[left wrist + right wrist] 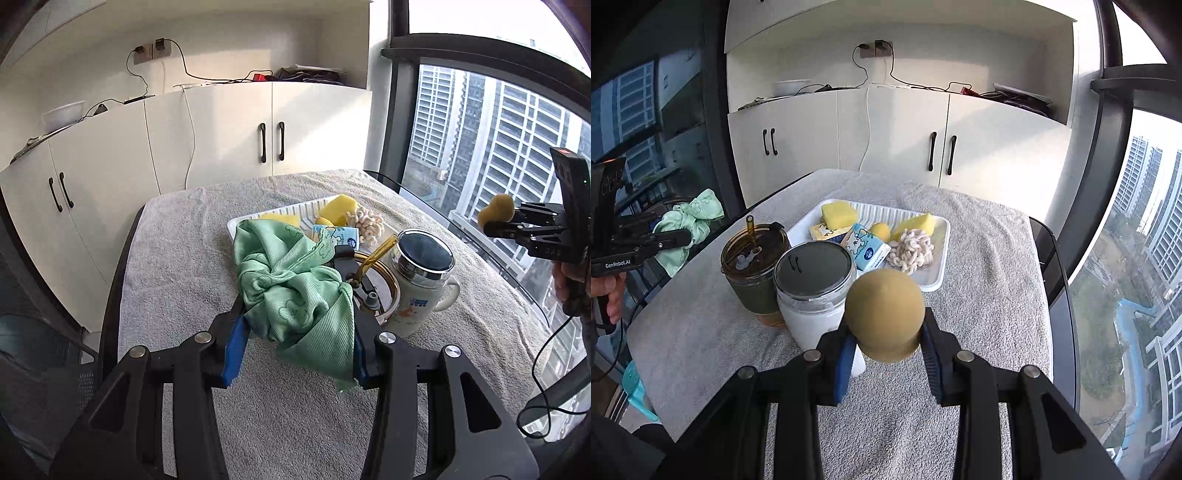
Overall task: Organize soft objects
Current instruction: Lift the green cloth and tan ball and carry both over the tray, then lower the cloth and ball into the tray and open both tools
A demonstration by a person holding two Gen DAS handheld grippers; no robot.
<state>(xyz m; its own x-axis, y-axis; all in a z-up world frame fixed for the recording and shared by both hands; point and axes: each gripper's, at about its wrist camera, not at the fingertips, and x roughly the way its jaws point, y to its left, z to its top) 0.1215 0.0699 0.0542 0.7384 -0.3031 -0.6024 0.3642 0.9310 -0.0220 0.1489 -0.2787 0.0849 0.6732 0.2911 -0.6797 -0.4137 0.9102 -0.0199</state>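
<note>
My left gripper [295,332] is shut on a crumpled green cloth [291,284], held above the grey towel-covered table [166,295]. My right gripper [886,339] is shut on a rounded olive-yellow sponge [884,314], also lifted off the table. In the left wrist view the right gripper [493,221] shows at the right edge with the sponge [496,210]. In the right wrist view the left gripper [685,236] shows at the left with the cloth [690,221]. A white tray [938,236] holds yellow sponges [839,214], a tissue pack [866,249] and a knotted rope [910,251].
A white jar with a dark lid [812,291] and an amber cup with a straw [753,266] stand in front of the tray. White cabinets [886,136] line the back wall. A window [498,147] runs along the table's right side. A hand [611,295] grips the left tool.
</note>
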